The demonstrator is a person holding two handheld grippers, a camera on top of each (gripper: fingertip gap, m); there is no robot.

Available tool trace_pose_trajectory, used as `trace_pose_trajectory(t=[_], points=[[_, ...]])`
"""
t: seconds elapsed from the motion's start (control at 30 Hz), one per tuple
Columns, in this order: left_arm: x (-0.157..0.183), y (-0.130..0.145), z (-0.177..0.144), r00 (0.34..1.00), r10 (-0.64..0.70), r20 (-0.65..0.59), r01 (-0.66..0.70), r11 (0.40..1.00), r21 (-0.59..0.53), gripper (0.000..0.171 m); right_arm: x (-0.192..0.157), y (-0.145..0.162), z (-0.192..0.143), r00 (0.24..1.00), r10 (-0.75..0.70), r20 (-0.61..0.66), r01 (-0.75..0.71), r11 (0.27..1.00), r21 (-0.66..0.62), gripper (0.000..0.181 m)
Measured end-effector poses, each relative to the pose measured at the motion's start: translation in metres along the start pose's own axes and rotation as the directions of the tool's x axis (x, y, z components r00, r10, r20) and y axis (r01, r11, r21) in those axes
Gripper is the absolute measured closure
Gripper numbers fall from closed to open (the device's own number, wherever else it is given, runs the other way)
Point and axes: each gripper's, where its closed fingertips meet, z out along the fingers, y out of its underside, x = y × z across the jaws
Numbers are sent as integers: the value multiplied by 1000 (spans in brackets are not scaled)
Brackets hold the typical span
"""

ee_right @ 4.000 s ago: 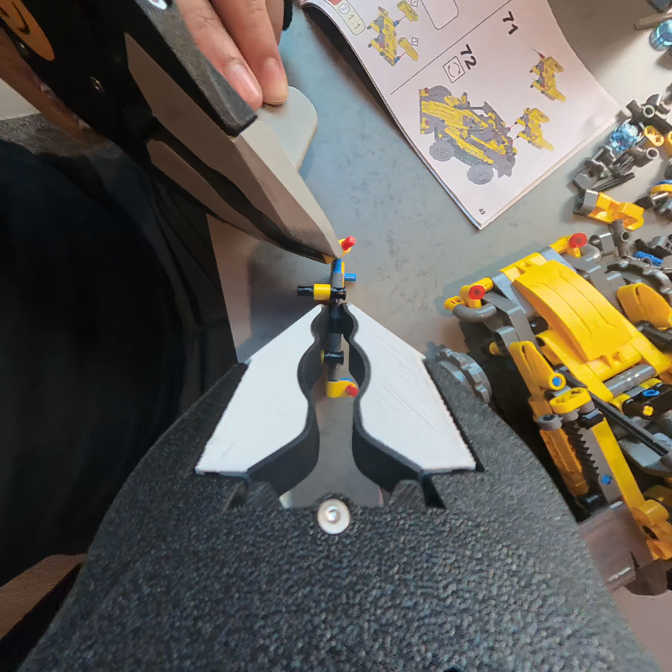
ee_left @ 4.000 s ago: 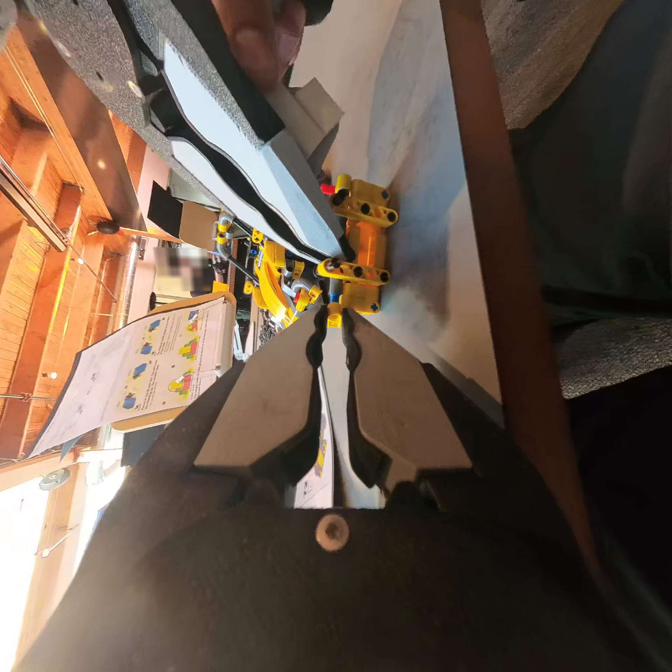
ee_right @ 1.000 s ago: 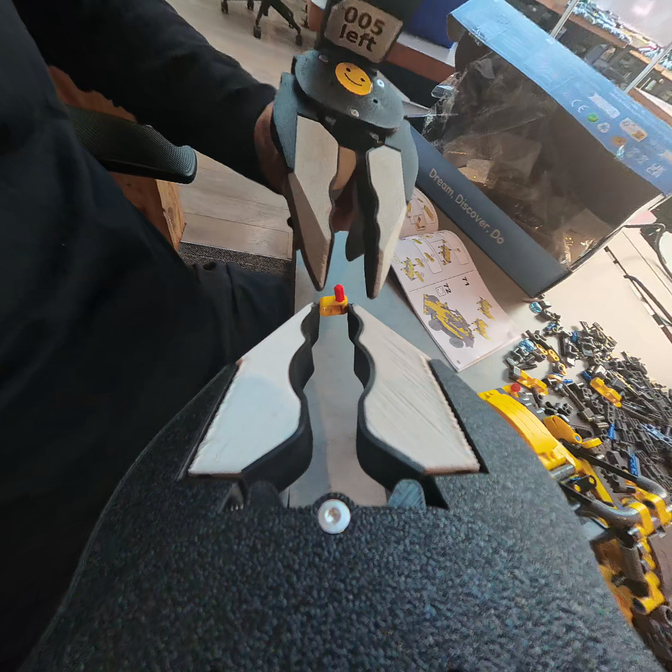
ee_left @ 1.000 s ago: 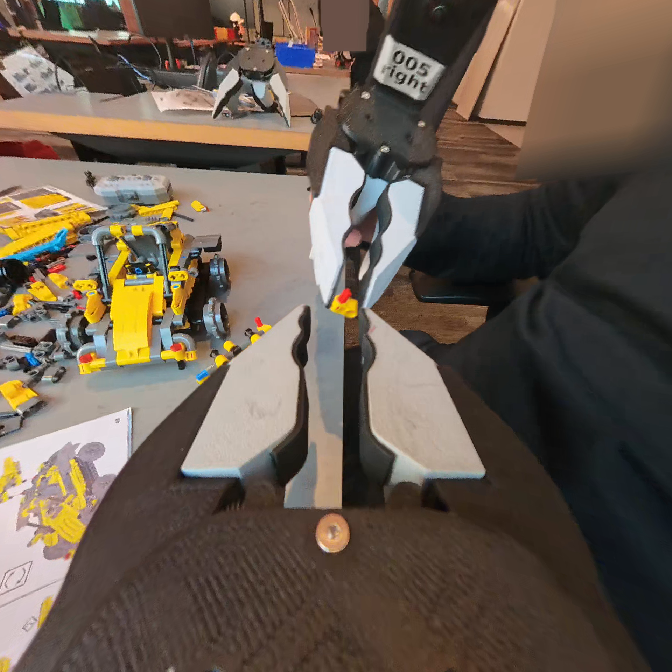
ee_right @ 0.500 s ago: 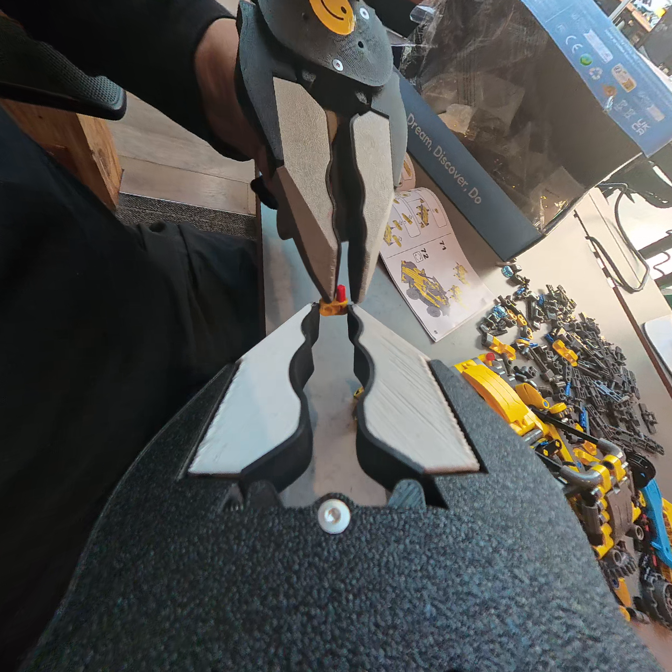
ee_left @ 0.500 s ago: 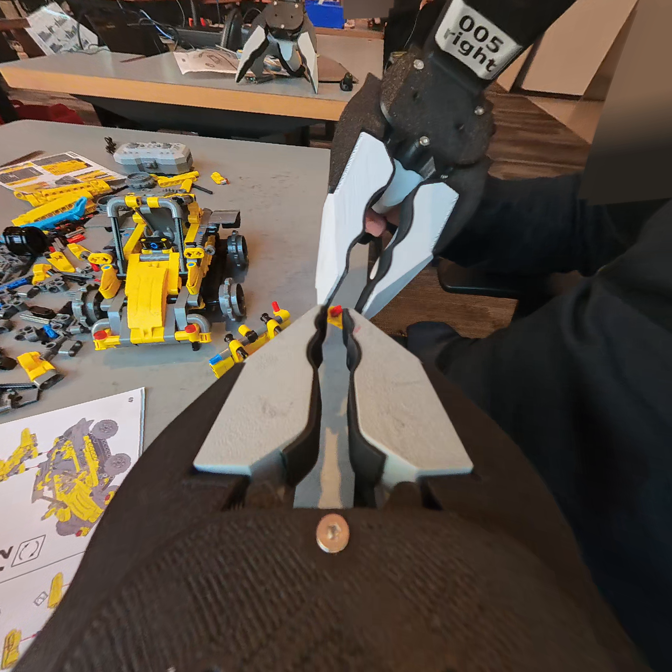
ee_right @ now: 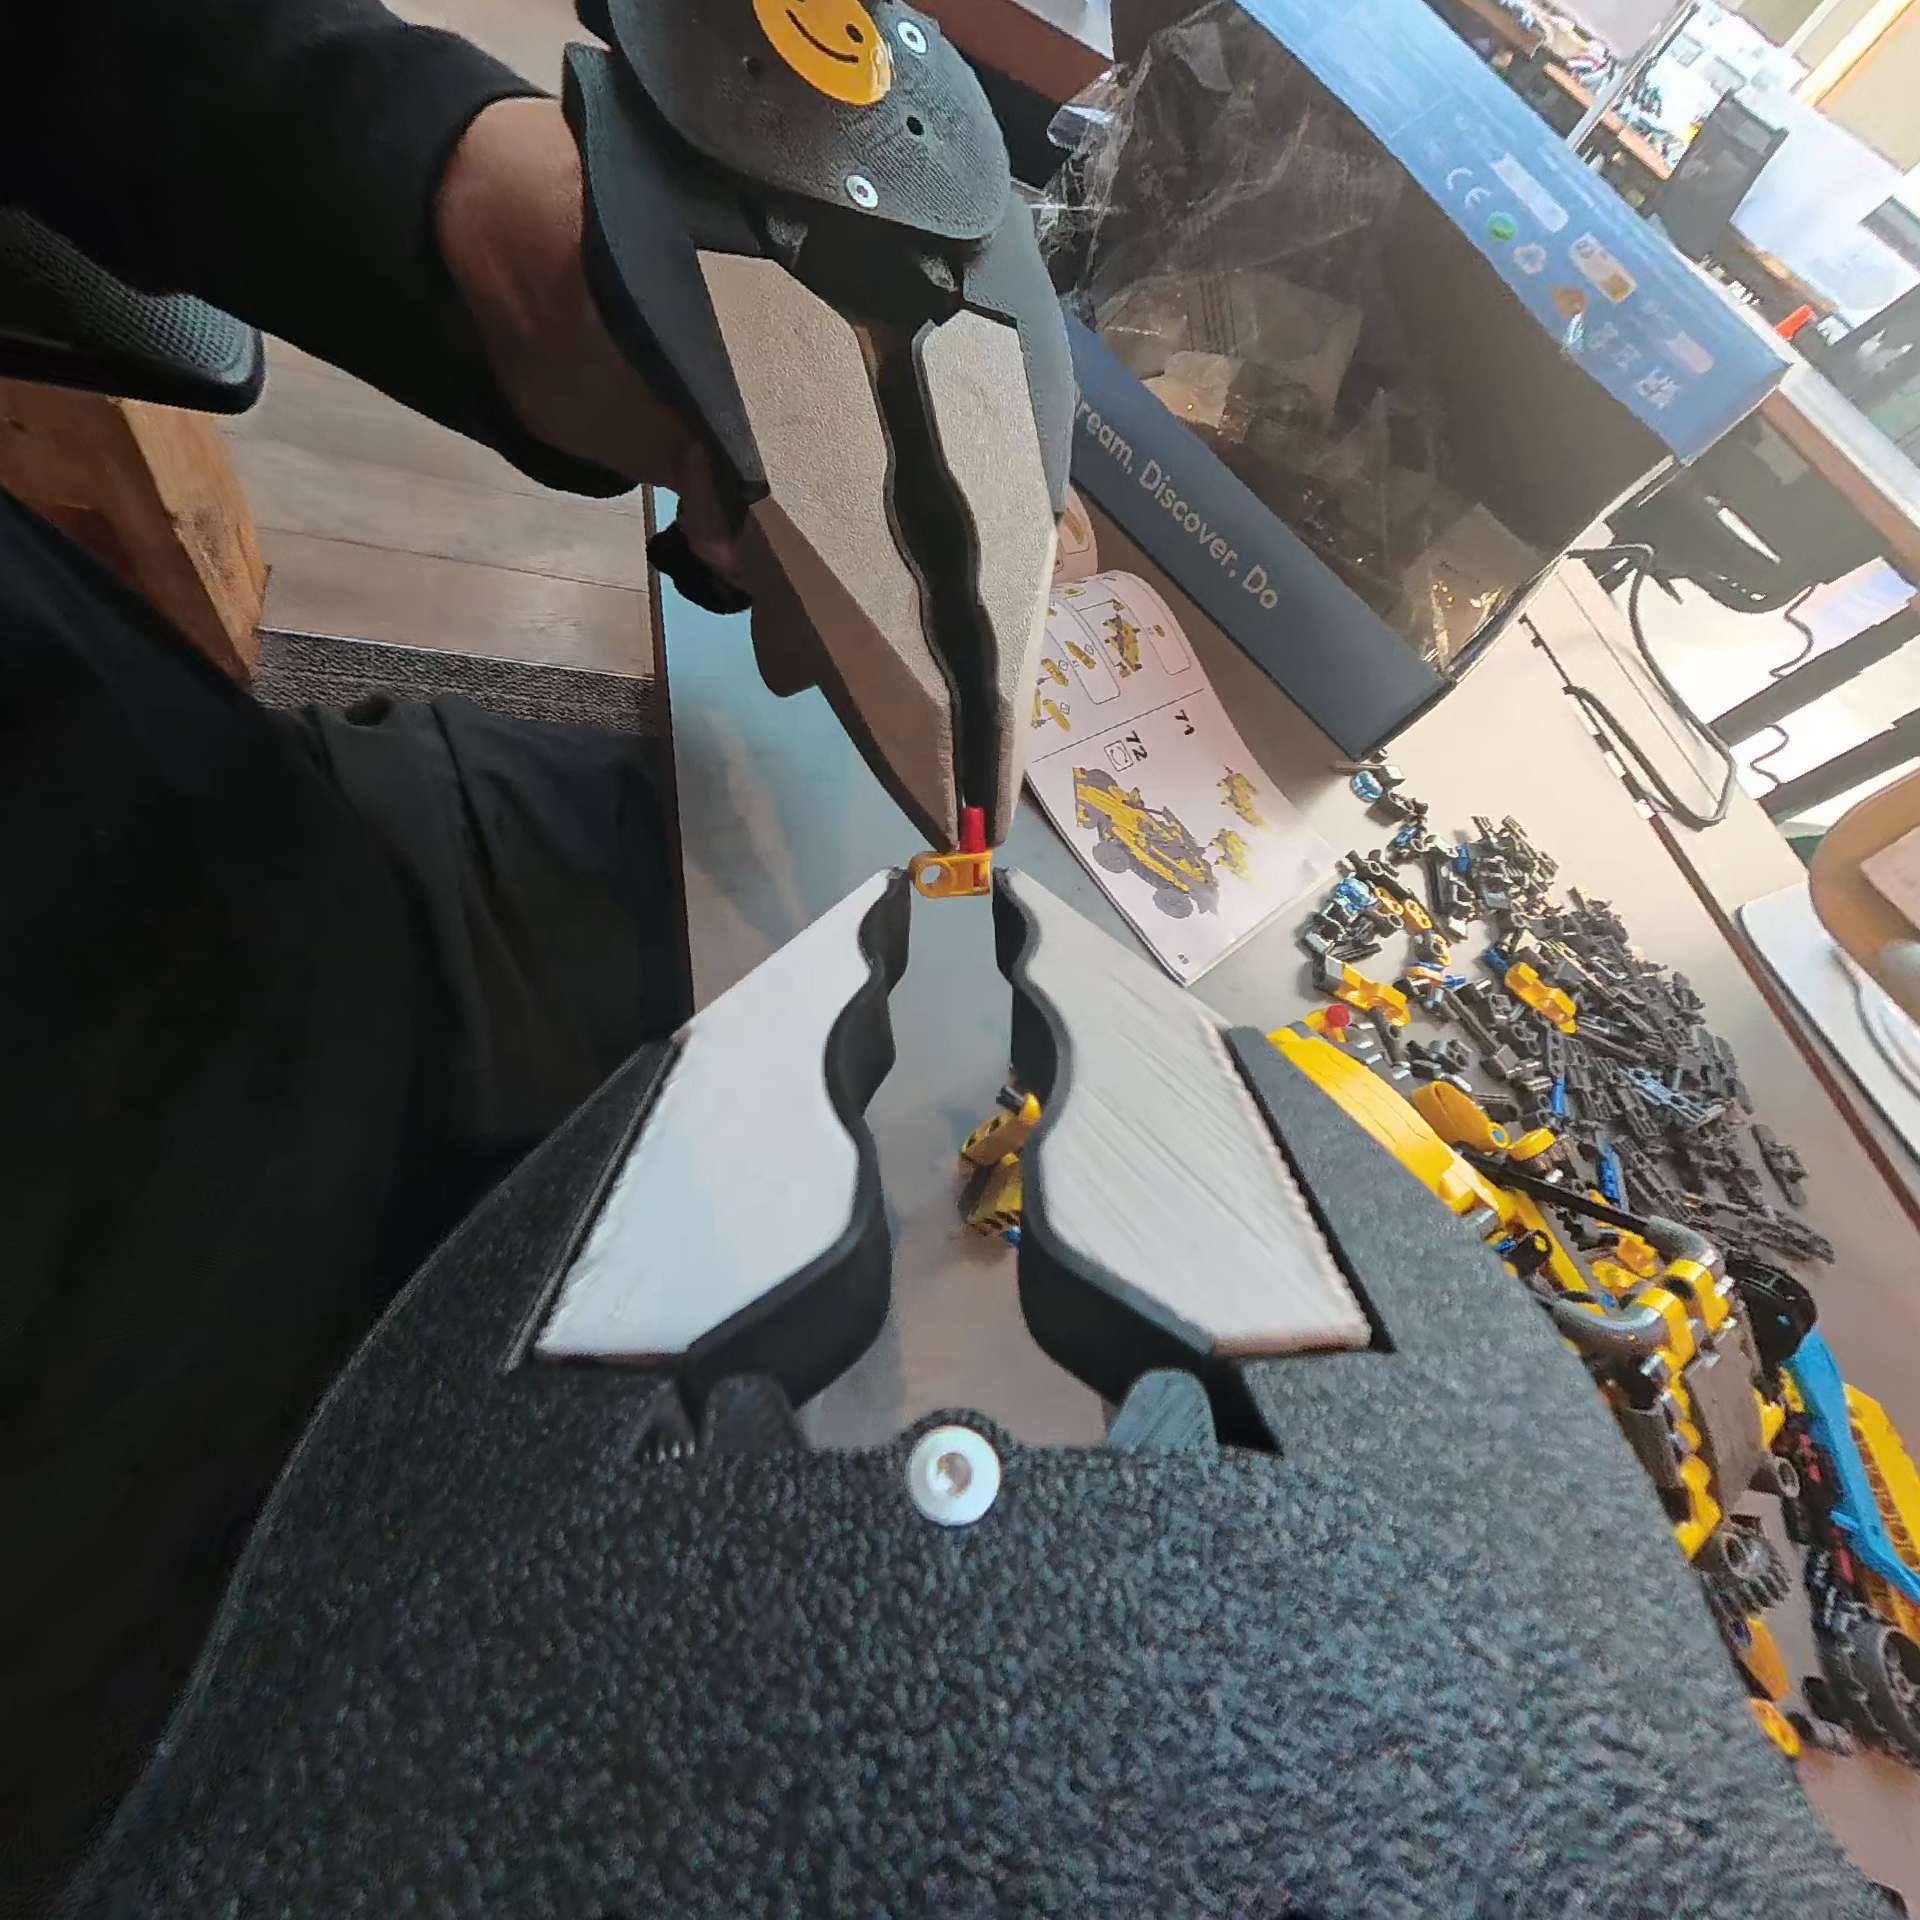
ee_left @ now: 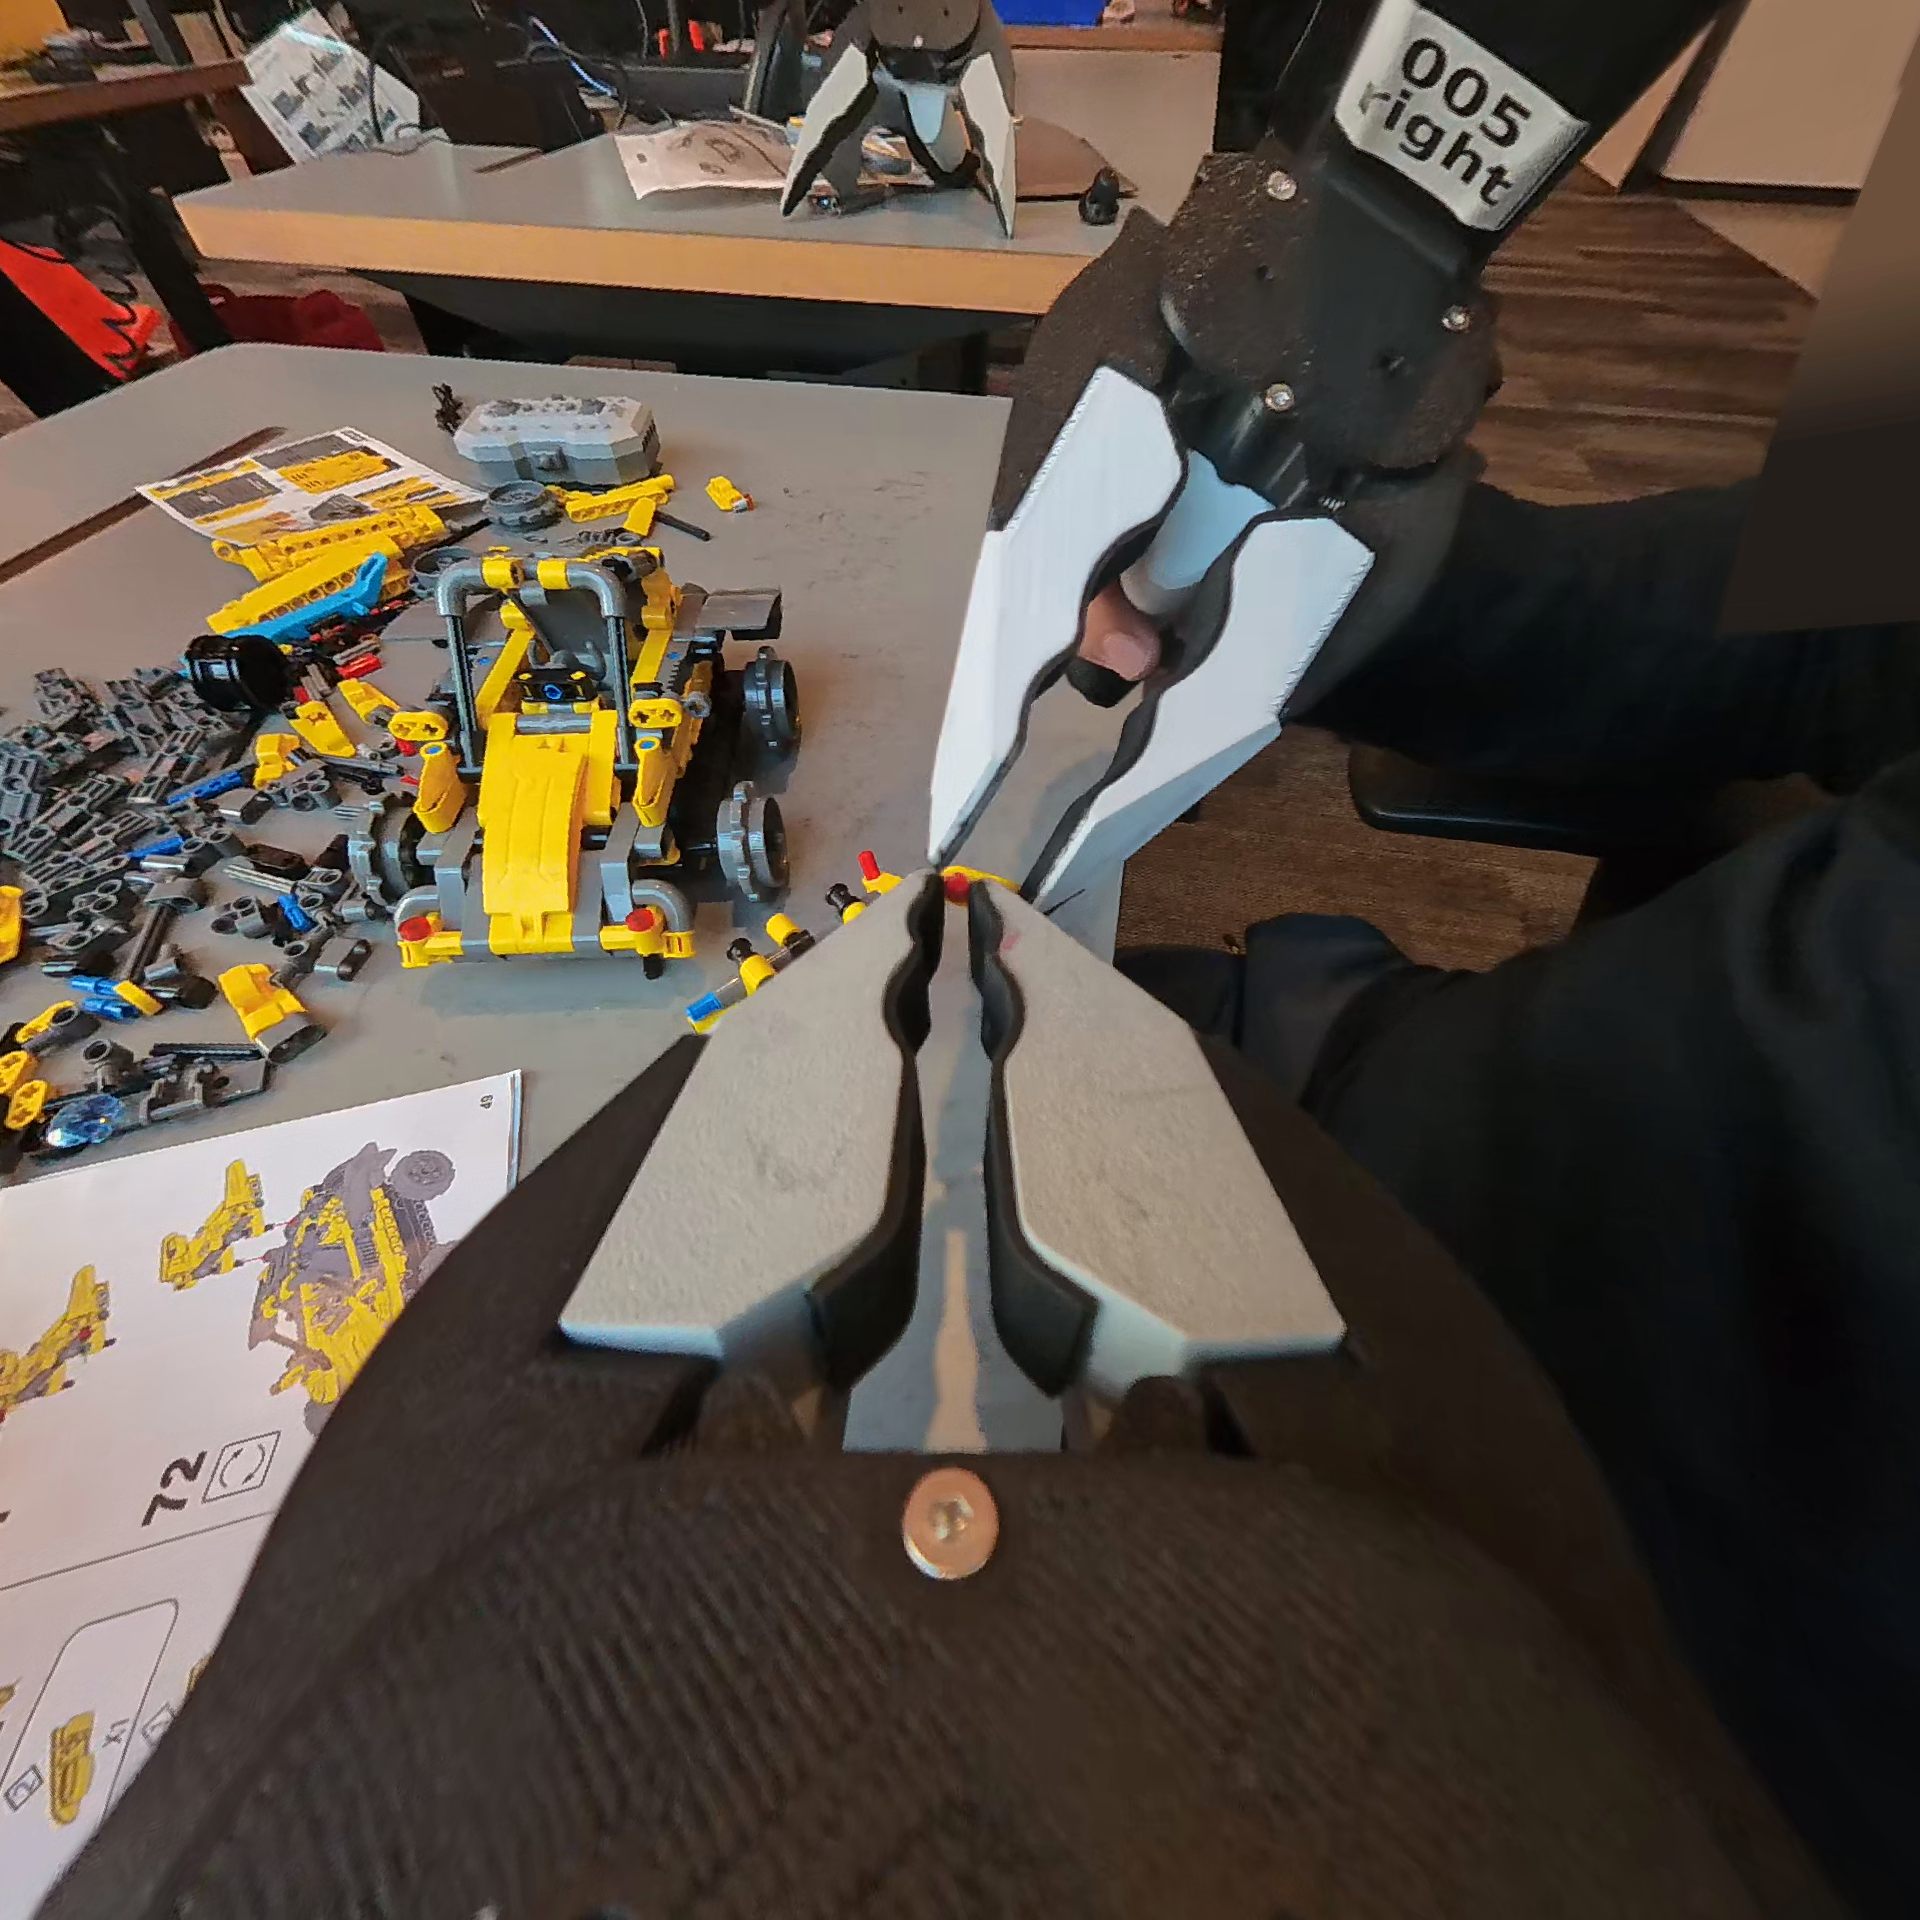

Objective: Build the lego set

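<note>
A small yellow connector (ee_right: pixel 951 875) with a red pin (ee_right: pixel 972 828) standing up out of it hangs in the air above the near edge of the table (ee_left: pixel 894 499), caught between the two tools, which meet tip to tip. The right gripper (ee_right: pixel 945 888) comes at it from below in its own view, its jaws part-way apart and nipping the connector's two ends, so far as the dark pads show. The left gripper (ee_left: pixel 953 902) comes from the opposite side with its jaws drawn almost together, clamped on the red pin alone. Directly under them a short row of yellow and black pins (ee_left: pixel 790 935) lies on the grey tabletop. Beyond that stands a half-built yellow and grey model vehicle (ee_left: pixel 561 769), with a spread of loose dark, yellow and blue parts (ee_right: pixel 1558 997) around it. An open instruction booklet (ee_right: pixel 1164 821) lies near the edge, and a large blue box (ee_right: pixel 1351 343) holding clear bags stands behind it. A grey block (ee_left: pixel 556 426) sits at the far side. A person's dark sleeves reach in to both tools. The room has a wooden floor (ee_left: pixel 1621 343) and a second table (ee_left: pixel 582 229) bearing another gripper (ee_left: pixel 904 114).
</note>
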Motion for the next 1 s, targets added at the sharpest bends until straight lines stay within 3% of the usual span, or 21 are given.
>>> trace_pose_trajectory(t=[0.23,0.4,0.5,0.63,0.77,0.9,1.0], points=[[-1,3,1,1000,-20,0,20,1000,9,170,-1,4,4,1000,21,4,-21,1000,-6,166],[3,-4,-6,999,4,-52,-1,997,74,169,-3,-7,0,995,86,55,-91,992,90,167],[7,-5,-9,996,28,-84,-19,995,98,150,-3,-10,-5,982,143,122,-161,975,153,167],[12,-6,-10,988,133,-74,-122,984,129,140,-2,-16,-13,944,236,228,-288,930,229,167],[20,-4,-5,988,18,-156,0,993,117,141,-1,-22,-19,962,177,206,-237,918,318,167],[16,-13,-10,966,-118,-231,161,971,178,151,-5,-18,-16,983,95,158,-139,944,299,167],[11,-10,-10,973,-106,-206,142,976,168,152,-3,-20,-17,986,88,145,-129,943,308,167]])
